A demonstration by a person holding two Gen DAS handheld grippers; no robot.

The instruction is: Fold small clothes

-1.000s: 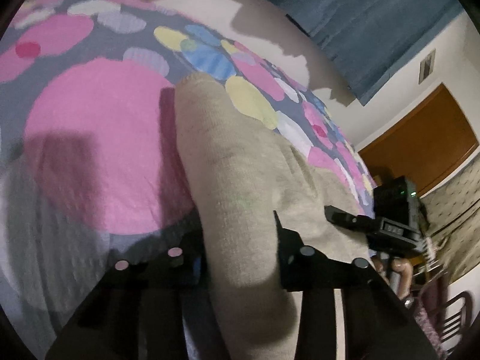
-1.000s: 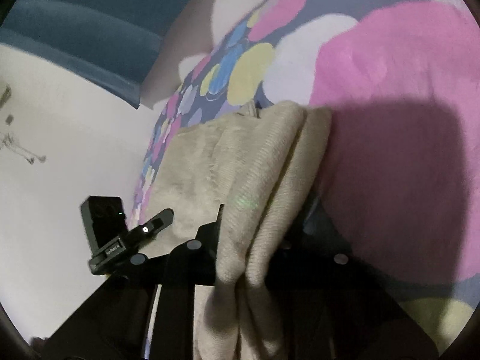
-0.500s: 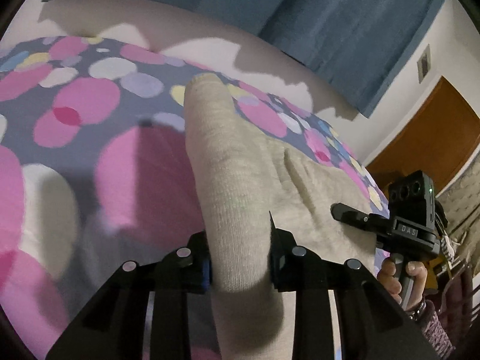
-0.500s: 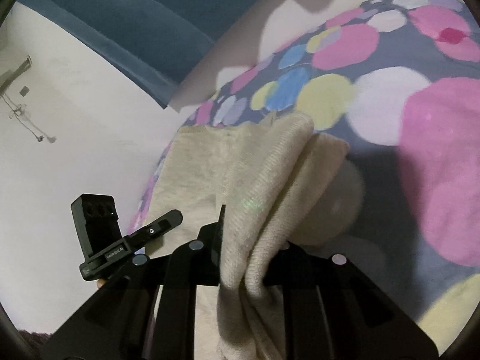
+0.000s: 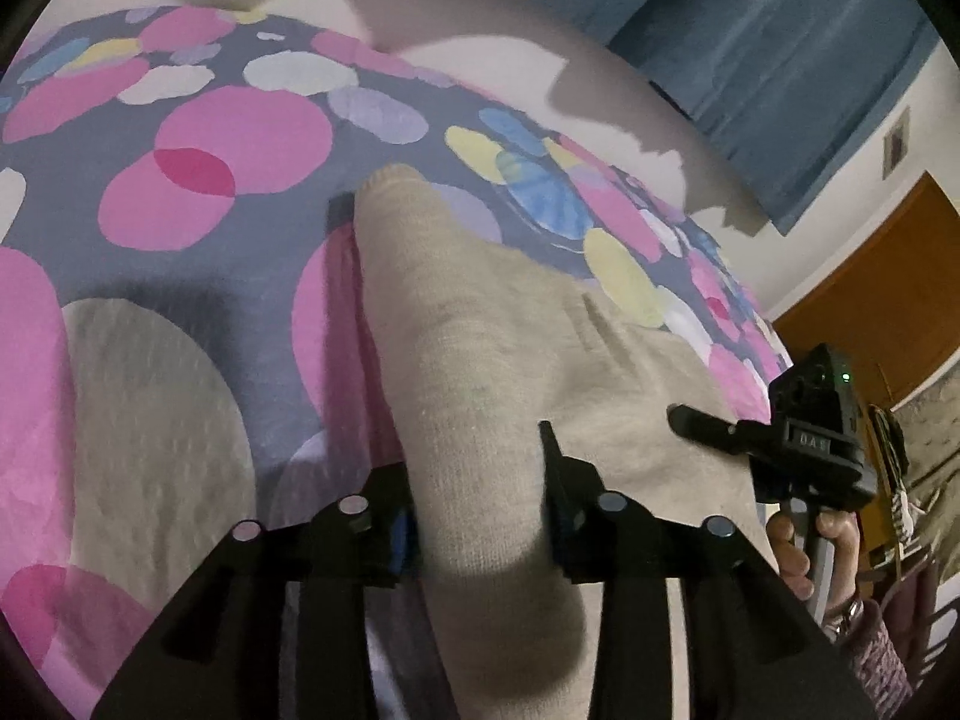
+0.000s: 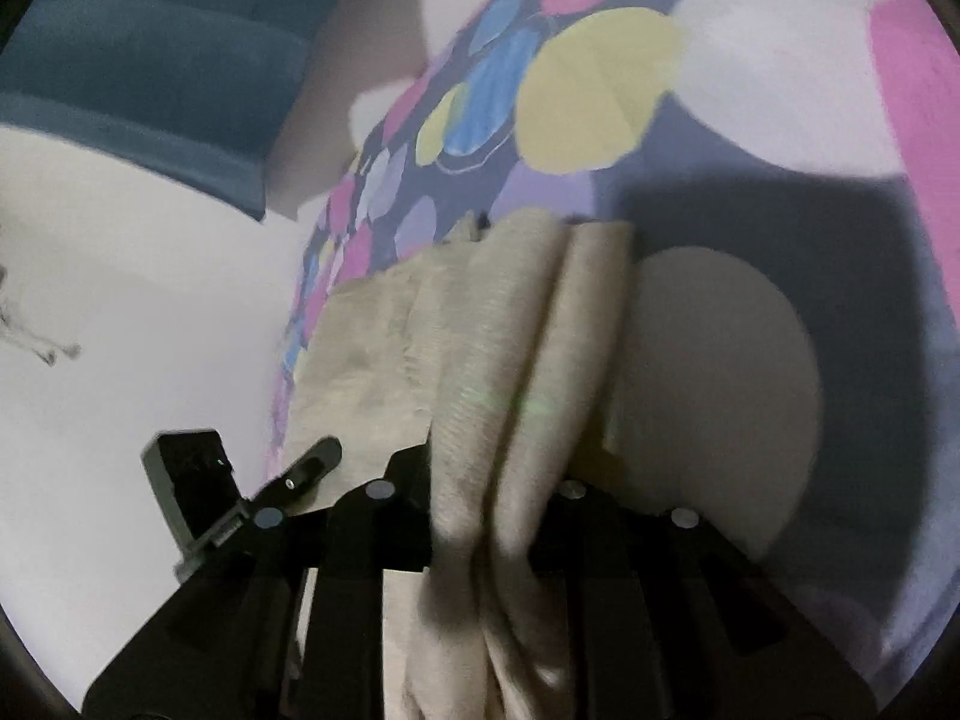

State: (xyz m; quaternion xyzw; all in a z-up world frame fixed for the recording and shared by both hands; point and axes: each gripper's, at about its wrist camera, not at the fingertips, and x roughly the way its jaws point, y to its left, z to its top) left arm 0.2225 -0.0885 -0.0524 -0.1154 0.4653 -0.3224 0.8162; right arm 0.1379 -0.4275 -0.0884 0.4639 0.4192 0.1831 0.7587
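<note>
A beige knit garment (image 5: 480,360) lies stretched over a bedspread with pink, yellow and blue circles (image 5: 228,138). My left gripper (image 5: 480,516) is shut on one bunched edge of the garment, which runs forward between its fingers. My right gripper (image 6: 492,516) is shut on the other edge, where the knit (image 6: 516,360) hangs in folds between the fingers. The garment is spread between the two grippers. The right gripper also shows in the left wrist view (image 5: 804,450), held by a hand. The left gripper shows in the right wrist view (image 6: 240,492).
A pale bed edge (image 5: 480,36) and blue curtain (image 5: 780,30) lie beyond the bedspread (image 6: 600,84). A brown door (image 5: 888,288) and a white wall (image 6: 120,300) stand to the sides. Gripper shadows fall on the bedspread.
Both grippers have stayed shut on the garment while swinging up and then back down toward the bedspread. The right wrist view is now closer to the bed and blurred.
</note>
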